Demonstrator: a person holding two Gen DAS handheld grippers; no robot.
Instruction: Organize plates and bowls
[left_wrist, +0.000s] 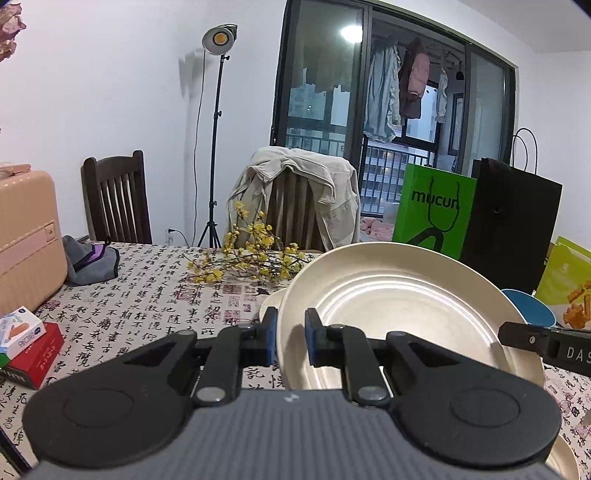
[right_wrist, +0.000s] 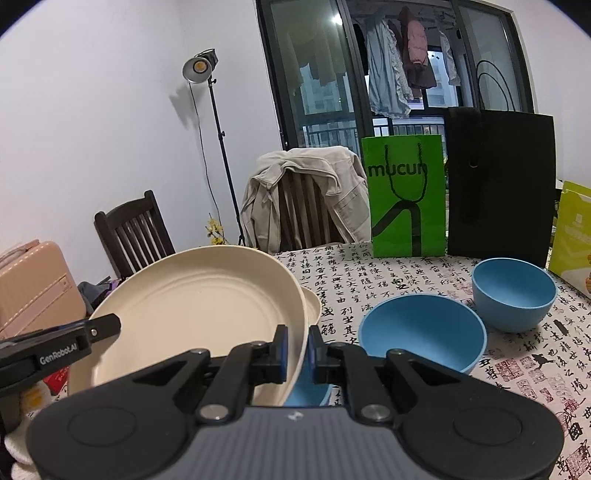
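A large cream plate (left_wrist: 399, 310) (right_wrist: 199, 310) hangs tilted above the table, held by both grippers. My left gripper (left_wrist: 291, 332) is shut on its left rim. My right gripper (right_wrist: 298, 347) is shut on its right rim. A second cream dish (left_wrist: 271, 302) (right_wrist: 314, 306) lies on the table just behind the plate. Two blue bowls (right_wrist: 424, 328) (right_wrist: 513, 291) stand upright to the right. Another blue bowl (right_wrist: 306, 395) shows under the plate's near edge. One more cream rim (left_wrist: 561, 458) shows at the bottom right of the left wrist view.
The table has a calligraphy-print cloth (right_wrist: 388, 273). A green paper bag (right_wrist: 406, 195) and a black bag (right_wrist: 498, 184) stand at the back. Yellow flower twigs (left_wrist: 251, 254), a pink suitcase (left_wrist: 26, 236) and small boxes (left_wrist: 26, 343) lie left. A chair with a jacket (left_wrist: 295, 195) stands behind.
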